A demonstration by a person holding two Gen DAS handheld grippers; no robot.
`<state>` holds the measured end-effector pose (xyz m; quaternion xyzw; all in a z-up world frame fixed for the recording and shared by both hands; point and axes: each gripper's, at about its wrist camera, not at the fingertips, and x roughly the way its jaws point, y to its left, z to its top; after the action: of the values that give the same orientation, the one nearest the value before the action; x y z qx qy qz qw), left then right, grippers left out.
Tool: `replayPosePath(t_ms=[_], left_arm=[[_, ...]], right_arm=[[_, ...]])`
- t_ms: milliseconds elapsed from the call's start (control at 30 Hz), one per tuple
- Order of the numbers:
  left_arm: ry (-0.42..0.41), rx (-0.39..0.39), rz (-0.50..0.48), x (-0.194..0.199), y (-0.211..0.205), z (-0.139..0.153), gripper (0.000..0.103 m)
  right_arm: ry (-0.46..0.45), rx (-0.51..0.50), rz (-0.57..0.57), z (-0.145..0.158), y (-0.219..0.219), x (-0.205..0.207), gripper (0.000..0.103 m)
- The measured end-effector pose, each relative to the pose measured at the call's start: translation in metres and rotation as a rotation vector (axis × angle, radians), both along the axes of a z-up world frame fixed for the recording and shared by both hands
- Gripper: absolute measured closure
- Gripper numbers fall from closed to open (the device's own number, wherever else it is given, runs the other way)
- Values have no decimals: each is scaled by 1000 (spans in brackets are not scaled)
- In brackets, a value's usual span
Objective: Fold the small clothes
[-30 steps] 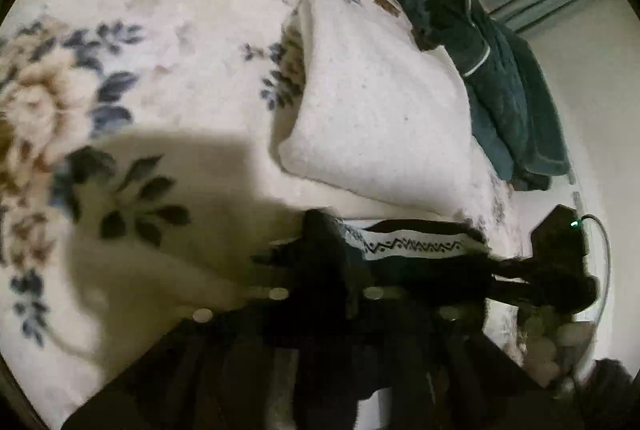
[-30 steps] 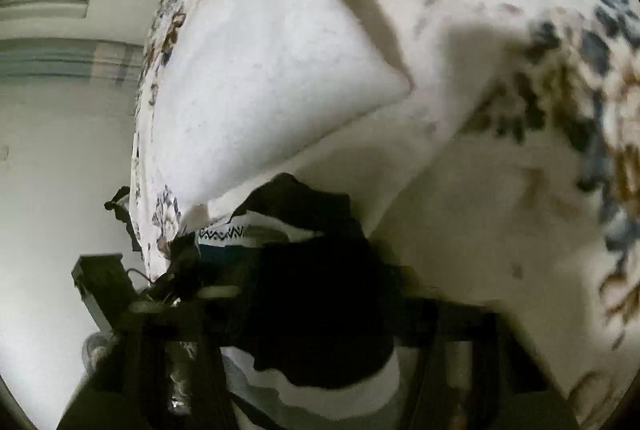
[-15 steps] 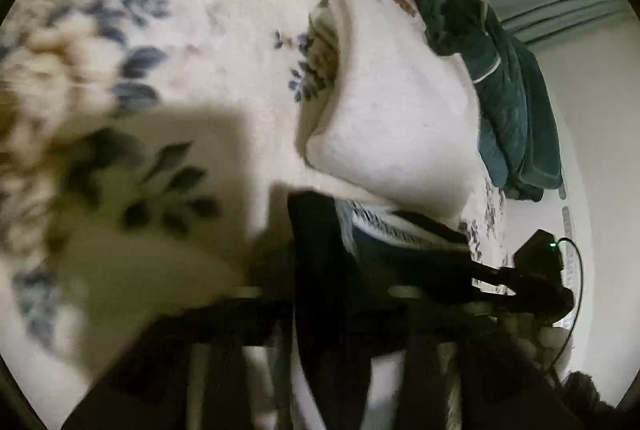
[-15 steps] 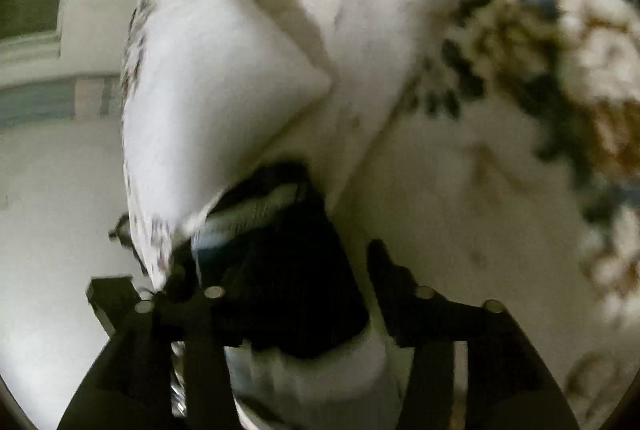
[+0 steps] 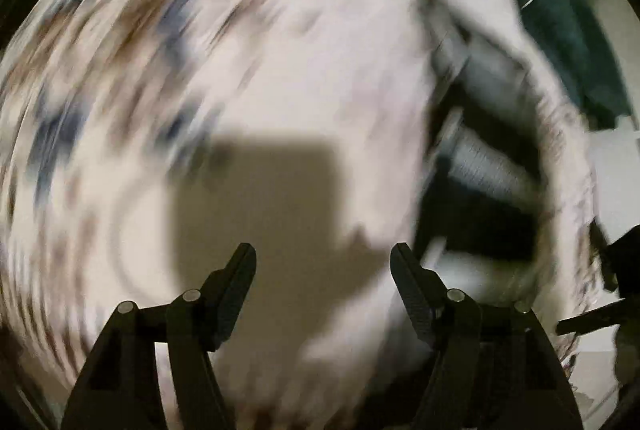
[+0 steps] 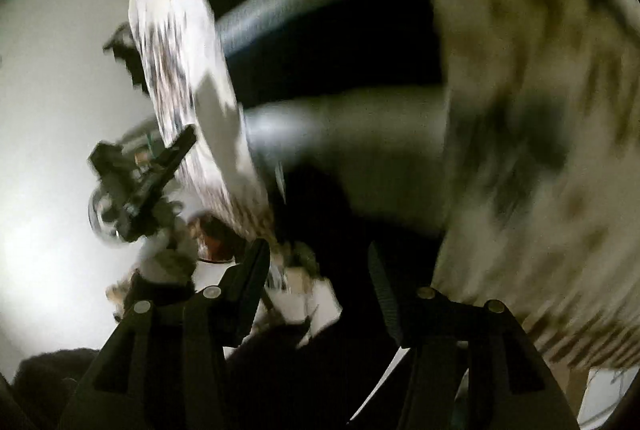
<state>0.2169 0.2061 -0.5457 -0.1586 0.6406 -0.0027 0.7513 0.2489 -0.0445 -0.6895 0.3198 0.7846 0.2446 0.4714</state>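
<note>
Left wrist view is heavily blurred; we see our left gripper (image 5: 323, 258) with its black fingers spread apart and empty above the cream floral bedspread (image 5: 200, 69), the black-and-white striped small garment (image 5: 480, 189) lying to its right. Right wrist view shows our right gripper (image 6: 318, 258) also spread wide, that garment (image 6: 340, 149) just ahead

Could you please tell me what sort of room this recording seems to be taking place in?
Probably a bedroom. The grippers work over a floral bedspread, a white pillow-like cushion lies on it, and dark green clothes are heaped at its far edge. Motion blur hides finer detail.
</note>
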Motion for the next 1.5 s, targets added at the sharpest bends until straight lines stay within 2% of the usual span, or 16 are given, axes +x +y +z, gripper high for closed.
replayPosePath(t_ms=[100, 233, 333, 400, 467, 567, 667, 733, 867, 967, 1067, 1133, 1300, 1433, 1467, 1500], left_arm=[[57, 43, 26, -66, 10, -20, 36], [73, 72, 15, -113, 15, -40, 35], [18, 49, 9, -124, 15, -42, 27], [-8, 1, -3, -126, 14, -47, 2], [-21, -7, -16, -130, 10, -52, 0], [-32, 74, -17, -127, -2, -55, 0], [-60, 151, -10, -129, -13, -55, 0], [-46, 154, -24, -128, -15, -53, 0], [-43, 46, 80, -121, -1, -35, 0], [-97, -97, 167, -124, 14, -12, 0], [-133, -317, 213, -128, 14, -6, 0], [-112, -426, 200, -128, 2, -14, 0], [6, -438, 30, -121, -56, -39, 0], [-2, -405, -46, -120, -70, -36, 1], [-8, -408, -55, -121, -71, -32, 6], [-6, -394, -64, -119, -74, -35, 24]], right_arm=[[-47, 0, -75, -11, 16, -30, 50], [-148, -102, -148, -47, 54, -33, 49], [-133, -64, -160, -65, 92, -45, 49], [-132, 27, -113, -58, 122, -63, 49], [-133, 79, -2, -47, 156, -89, 49], [-133, 104, 125, -35, 177, -124, 49], [-99, 105, 122, -33, 165, -140, 49], [-90, 78, 55, -32, 148, -140, 49], [-116, -45, -115, -28, 81, -144, 49], [-100, -118, -224, -38, 35, -148, 49], [-61, -144, -292, -60, 6, -146, 49], [-44, -154, -298, -77, 5, -148, 49], [25, -56, -370, -113, 16, -151, 47], [57, -16, -424, -121, 29, -153, 47], [57, -13, -431, -121, 31, -154, 47], [52, -7, -433, -121, 32, -154, 49]])
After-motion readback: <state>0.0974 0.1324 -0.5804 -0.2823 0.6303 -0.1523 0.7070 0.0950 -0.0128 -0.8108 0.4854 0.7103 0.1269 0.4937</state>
